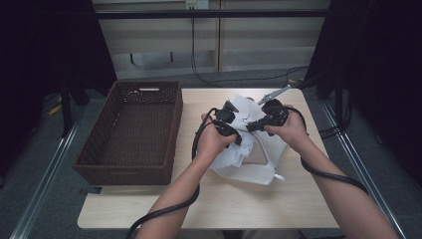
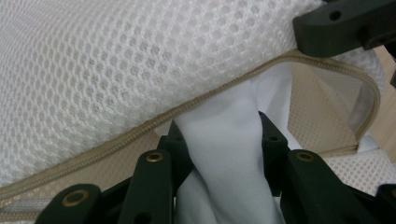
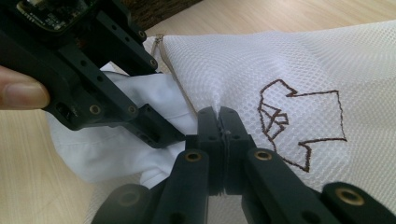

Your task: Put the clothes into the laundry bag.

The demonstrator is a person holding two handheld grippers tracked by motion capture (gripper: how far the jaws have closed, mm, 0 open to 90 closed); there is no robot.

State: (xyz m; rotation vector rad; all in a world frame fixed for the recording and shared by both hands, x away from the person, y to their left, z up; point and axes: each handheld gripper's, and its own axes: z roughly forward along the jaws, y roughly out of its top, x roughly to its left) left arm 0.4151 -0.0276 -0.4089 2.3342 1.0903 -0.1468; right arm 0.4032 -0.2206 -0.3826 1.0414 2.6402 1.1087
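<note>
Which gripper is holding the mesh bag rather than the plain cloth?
The right gripper: its jaws pinch the mesh bag at its zipper edge. The left gripper grips the smooth white cloth.

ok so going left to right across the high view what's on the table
wicker basket → left gripper, shut on the white cloth → right gripper, pinching the mesh laundry bag
</note>
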